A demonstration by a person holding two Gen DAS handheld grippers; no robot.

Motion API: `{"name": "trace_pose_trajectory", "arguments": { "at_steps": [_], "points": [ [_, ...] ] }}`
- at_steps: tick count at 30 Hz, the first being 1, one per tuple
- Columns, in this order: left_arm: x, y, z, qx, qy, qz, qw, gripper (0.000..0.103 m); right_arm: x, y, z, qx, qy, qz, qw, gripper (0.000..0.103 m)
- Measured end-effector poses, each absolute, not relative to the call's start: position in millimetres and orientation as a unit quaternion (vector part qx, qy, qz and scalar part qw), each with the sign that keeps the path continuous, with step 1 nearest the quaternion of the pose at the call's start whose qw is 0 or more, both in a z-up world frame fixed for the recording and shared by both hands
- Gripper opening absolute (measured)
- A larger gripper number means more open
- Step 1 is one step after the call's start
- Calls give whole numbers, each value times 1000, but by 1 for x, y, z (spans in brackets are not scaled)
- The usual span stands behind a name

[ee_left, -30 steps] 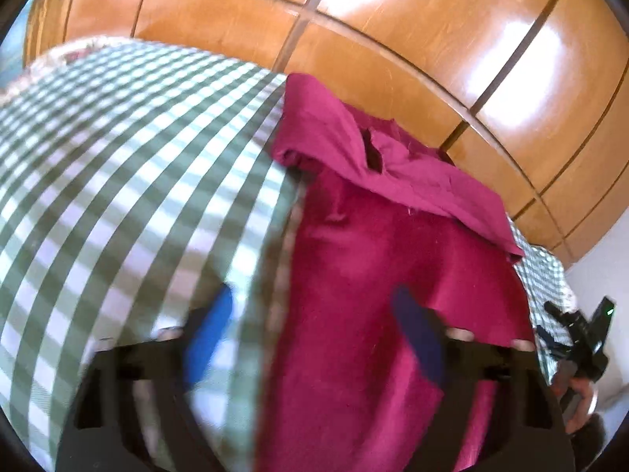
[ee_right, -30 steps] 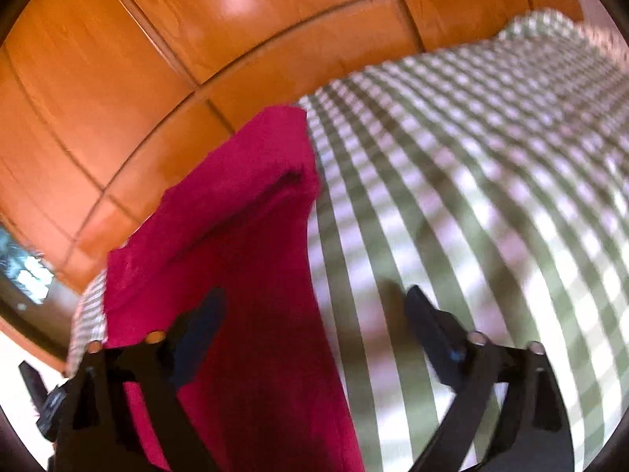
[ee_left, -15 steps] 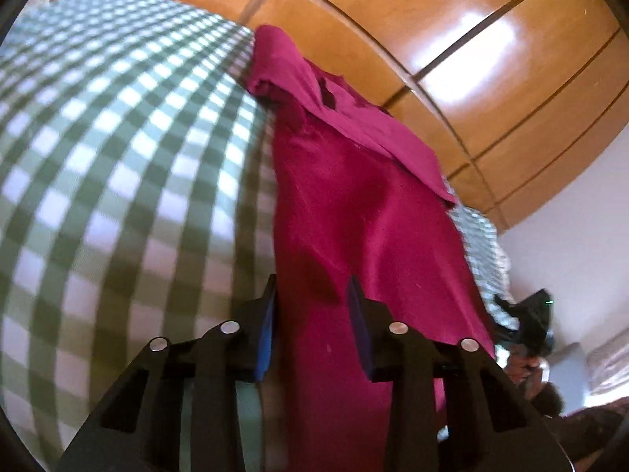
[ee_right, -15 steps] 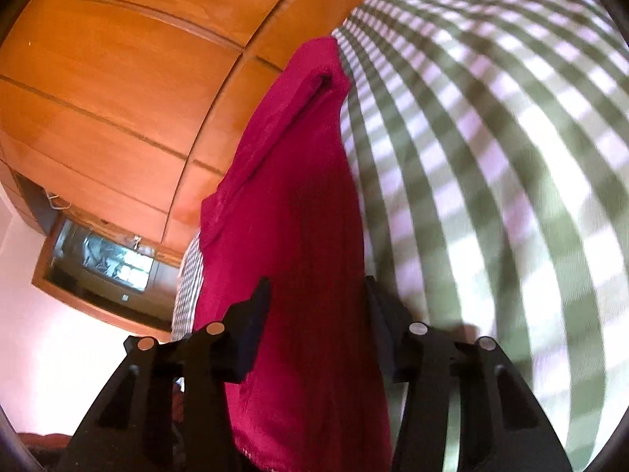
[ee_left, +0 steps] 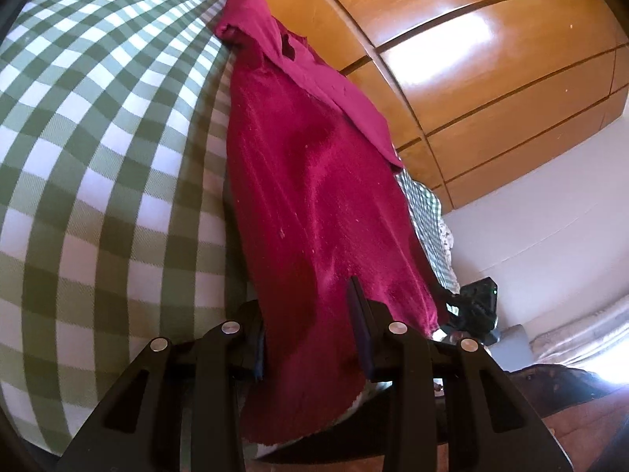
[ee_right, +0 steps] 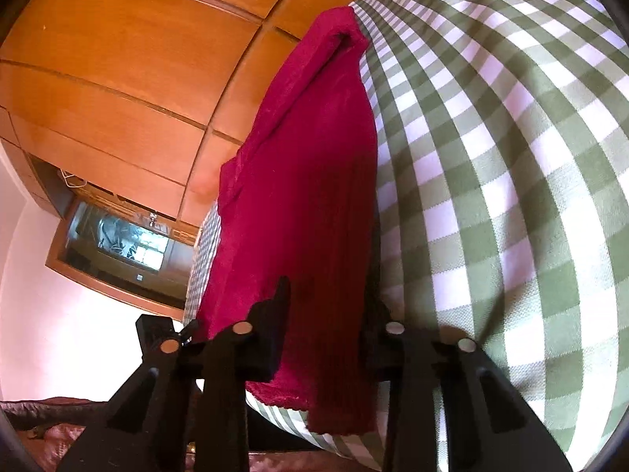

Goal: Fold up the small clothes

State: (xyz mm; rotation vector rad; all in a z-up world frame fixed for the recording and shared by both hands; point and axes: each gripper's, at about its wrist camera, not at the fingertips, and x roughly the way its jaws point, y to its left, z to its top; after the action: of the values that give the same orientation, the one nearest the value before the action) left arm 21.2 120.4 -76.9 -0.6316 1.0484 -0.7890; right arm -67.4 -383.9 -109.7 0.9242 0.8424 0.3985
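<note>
A dark red garment [ee_left: 314, 181] lies stretched along the edge of a bed with a green and white checked cover [ee_left: 98, 157]. Its far end is folded over with a collar-like flap. My left gripper [ee_left: 310, 322] is shut on the garment's near hem, and the cloth hangs down between its fingers. In the right wrist view the same red garment [ee_right: 302, 181] runs away from me. My right gripper [ee_right: 326, 326] is shut on its other near corner, and the hem droops below the fingers. Each gripper shows small in the other's view.
The checked bed cover [ee_right: 511, 196] fills the side of each view. A wooden wardrobe wall [ee_left: 471, 39] stands behind the bed. A wood-framed mirror or window [ee_right: 118, 244] is at the left in the right wrist view. White wall and bedding [ee_left: 550, 255] lie at the right.
Both grippers went from wide open above the garment to closed on its near hem. They have since lifted the hem so the cloth hangs from the fingers.
</note>
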Motion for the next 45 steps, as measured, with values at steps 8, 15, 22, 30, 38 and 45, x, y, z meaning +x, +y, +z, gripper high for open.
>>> {"name": "trace_pose_trajectory", "arguments": {
  "at_steps": [8, 15, 22, 30, 38, 45],
  "points": [
    [13, 130, -57, -310, 456, -355, 755, 8, -78, -395, -105, 485, 336, 250, 768, 9],
    [8, 141, -26, -345, 410, -381, 753, 8, -83, -387, -68, 475, 262, 346, 766, 9],
    [1, 153, 8, -387, 360, -409, 744, 8, -95, -385, -47, 486, 219, 386, 753, 9],
    [-28, 177, 36, -436, 315, -434, 723, 8, -143, -395, -29, 501, 155, 438, 730, 9],
    [-65, 200, 69, -498, 258, -504, 656, 8, -185, -389, 12, 471, 97, 527, 701, 9],
    [-46, 207, 66, -535, 250, -494, 638, 8, -178, -389, 12, 493, 96, 529, 684, 9]
  ]
}}
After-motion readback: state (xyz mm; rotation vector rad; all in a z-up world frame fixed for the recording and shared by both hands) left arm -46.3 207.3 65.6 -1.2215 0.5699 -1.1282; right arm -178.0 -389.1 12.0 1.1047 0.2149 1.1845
